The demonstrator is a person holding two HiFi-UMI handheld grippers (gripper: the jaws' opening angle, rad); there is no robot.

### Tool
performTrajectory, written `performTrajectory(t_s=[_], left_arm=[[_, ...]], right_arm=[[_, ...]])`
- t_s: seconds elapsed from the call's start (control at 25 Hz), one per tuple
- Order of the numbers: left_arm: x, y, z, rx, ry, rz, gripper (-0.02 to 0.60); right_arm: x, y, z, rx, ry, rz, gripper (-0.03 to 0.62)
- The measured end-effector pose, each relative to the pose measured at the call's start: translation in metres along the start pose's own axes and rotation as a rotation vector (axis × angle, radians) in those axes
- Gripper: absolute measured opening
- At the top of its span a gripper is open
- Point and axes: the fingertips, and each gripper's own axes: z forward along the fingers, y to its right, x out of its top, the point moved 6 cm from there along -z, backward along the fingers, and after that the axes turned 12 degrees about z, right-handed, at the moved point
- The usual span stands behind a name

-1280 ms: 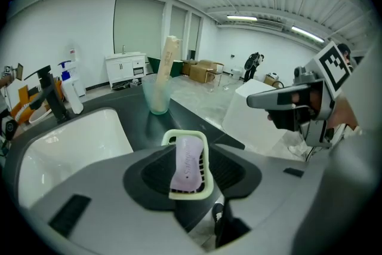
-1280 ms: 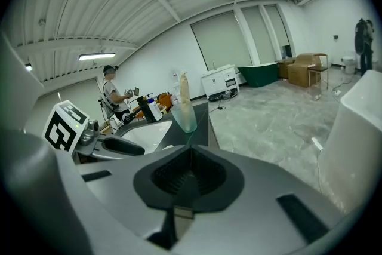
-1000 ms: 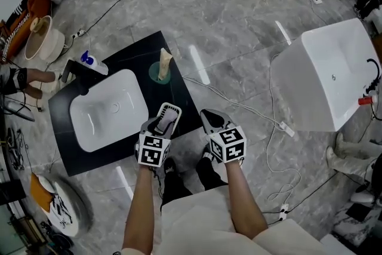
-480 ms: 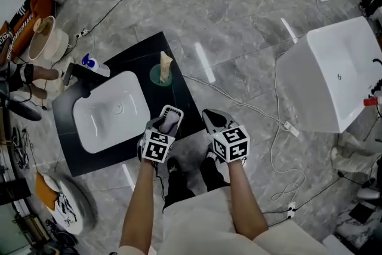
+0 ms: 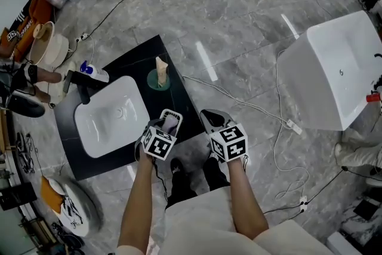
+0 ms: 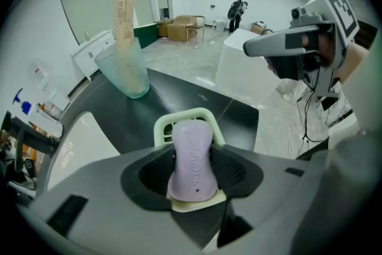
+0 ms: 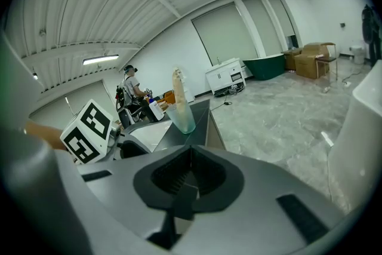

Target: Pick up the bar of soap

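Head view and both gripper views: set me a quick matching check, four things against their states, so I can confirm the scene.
Things:
1. bar of soap
2. cup
3. sink basin
4. right gripper

States:
A. jaws together, nothing between them
B. white, set in the black counter
C. lying in the pale green dish
D. holding an upright tube

Pairs: 1-C, 2-D, 3-B, 4-A.

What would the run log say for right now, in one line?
left claw: just been opening, soap between, not squeezed | right claw: shut, empty | soap: lying in dish, not lifted yet
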Motion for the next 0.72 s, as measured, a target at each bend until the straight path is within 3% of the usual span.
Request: performTrajectory(t_s=[0.24,0.48,0.72], left_arm=[[0.0027,-0.0041,0.0036,-0.065,-0.098,-0.021,0.199],[0.0080,-0.0068,0.0069,-0.103,-0.113,-0.013,0.193],[0.0095,-0.0098,0.0095,-0.123,-0.158,-0.019,0.192]], right_arm=[[0.0030,-0.0058,0.0062,0.024,-0.003,-0.001,0.008],[0.0029,-0.0033,0.0089,0.049,0.008,0.062,0.006],[0.0036,-0.0107,0.0109,0.055,0.007,0.041,0.006]])
